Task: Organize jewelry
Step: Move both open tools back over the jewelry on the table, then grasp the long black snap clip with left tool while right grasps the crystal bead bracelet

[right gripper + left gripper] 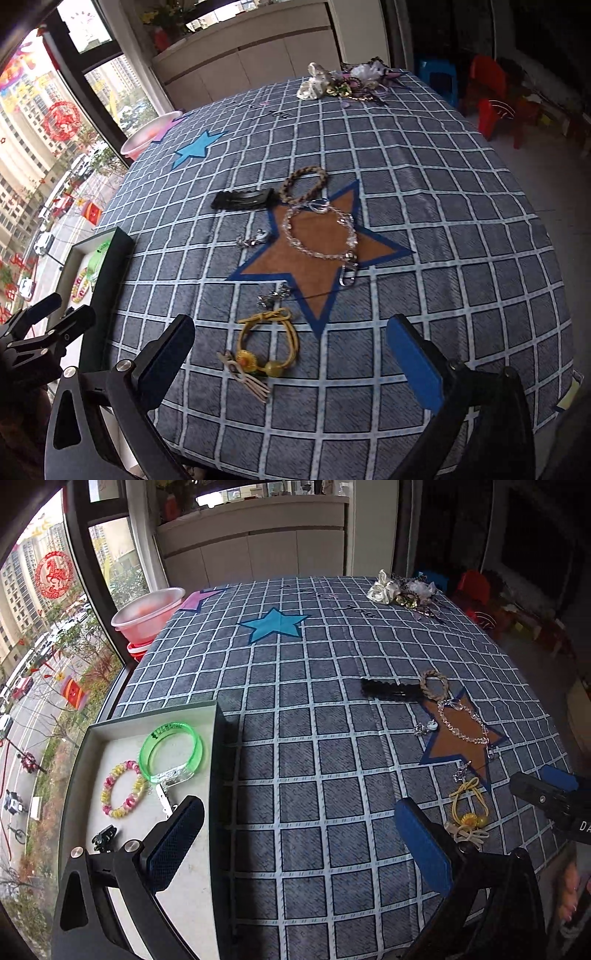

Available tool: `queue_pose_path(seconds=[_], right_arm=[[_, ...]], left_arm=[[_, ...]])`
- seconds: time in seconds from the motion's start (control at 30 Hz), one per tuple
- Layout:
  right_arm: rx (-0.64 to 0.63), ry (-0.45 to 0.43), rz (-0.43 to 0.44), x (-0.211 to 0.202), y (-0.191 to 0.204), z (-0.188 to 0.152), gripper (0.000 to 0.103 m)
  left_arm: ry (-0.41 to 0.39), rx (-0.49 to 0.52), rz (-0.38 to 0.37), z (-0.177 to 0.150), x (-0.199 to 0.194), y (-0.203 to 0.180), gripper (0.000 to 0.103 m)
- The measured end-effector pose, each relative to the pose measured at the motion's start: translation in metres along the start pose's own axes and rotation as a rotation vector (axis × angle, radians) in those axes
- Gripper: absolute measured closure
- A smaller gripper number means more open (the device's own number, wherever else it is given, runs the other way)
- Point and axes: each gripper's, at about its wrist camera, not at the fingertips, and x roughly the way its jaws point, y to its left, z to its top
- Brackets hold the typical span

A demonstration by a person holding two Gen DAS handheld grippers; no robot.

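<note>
A grey-rimmed tray [216, 760] at the table's left edge holds a green bangle [171, 753], a pink and yellow bead bracelet [123, 790] and a small black clip [104, 837]. My left gripper [295, 834] is open and empty, its left finger over the tray. My right gripper [291, 350] is open too, with the yellow hair tie [267, 349] lying on the cloth just ahead between its fingers, untouched. Beyond it lie a crystal bracelet [319, 232], a braided tan band [304, 182], a black hair clip [242, 199] and small silver earrings [273, 297].
A checked blue cloth with star patches [273, 626] covers the table. A pile of scrunchies and hair bows [402, 590] sits at the far edge. Pink bowls [147, 609] stand by the window on the left. Red and blue stools [491, 96] are beyond the table's right side.
</note>
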Motion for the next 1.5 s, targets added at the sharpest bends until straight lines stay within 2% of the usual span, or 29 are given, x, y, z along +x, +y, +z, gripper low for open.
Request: queue_pose_path(seconds=[0.17, 0.37, 0.57, 0.77, 0.8, 0.93, 1.0, 1.17, 1.27, 1.33, 1.37, 1.4, 1.43, 1.47, 1.5], right_arm=[[0.04, 0.005, -0.029, 0.003, -0.026, 0.002, 0.0], [0.02, 0.01, -0.054, 0.014, -0.036, 0.015, 0.0], [-0.025, 0.007, -0.087, 0.031, -0.034, 0.034, 0.0], [-0.054, 0.026, -0.088, 0.047, -0.033, 0.048, 0.003], [-0.063, 0.03, -0.088, 0.05, -0.032, 0.049, 0.006], [-0.101, 0.053, -0.106, 0.062, -0.028, 0.055, 0.016], [-0.108, 0.066, -0.118, 0.07, -0.028, 0.058, 0.028], [-0.147, 0.06, -0.146, 0.079, -0.021, 0.067, 0.032], [-0.184, 0.052, -0.18, 0.085, -0.015, 0.071, 0.032], [-0.19, 0.051, -0.177, 0.087, -0.013, 0.073, 0.033], [-0.192, 0.052, -0.177, 0.087, -0.013, 0.073, 0.034], [-0.193, 0.053, -0.175, 0.087, -0.012, 0.074, 0.035], [-0.196, 0.054, -0.174, 0.087, -0.012, 0.074, 0.037], [-0.199, 0.053, -0.172, 0.086, -0.011, 0.074, 0.042], [-0.203, 0.051, -0.17, 0.085, -0.01, 0.073, 0.052]], left_arm=[[-0.04, 0.163, -0.005, 0.032, 0.011, -0.028, 0.0], [-0.078, 0.377, 0.005, 0.062, 0.041, -0.058, 0.0], [-0.042, 0.519, -0.014, 0.081, 0.083, -0.074, 0.0], [-0.022, 0.686, -0.017, 0.084, 0.113, -0.09, 0.0], [-0.025, 0.706, -0.023, 0.084, 0.116, -0.093, 0.0], [-0.03, 0.747, -0.061, 0.087, 0.126, -0.104, 0.0], [-0.037, 0.74, -0.085, 0.091, 0.128, -0.107, 0.0], [-0.023, 0.698, -0.151, 0.101, 0.135, -0.108, 0.0], [0.004, 0.664, -0.222, 0.104, 0.138, -0.108, 0.014], [0.031, 0.648, -0.28, 0.103, 0.137, -0.108, 0.036], [0.045, 0.639, -0.307, 0.102, 0.136, -0.108, 0.041], [0.059, 0.629, -0.33, 0.101, 0.135, -0.108, 0.053], [0.06, 0.624, -0.33, 0.1, 0.134, -0.109, 0.054], [0.057, 0.627, -0.318, 0.097, 0.132, -0.11, 0.054], [0.06, 0.628, -0.323, 0.095, 0.13, -0.111, 0.065]])
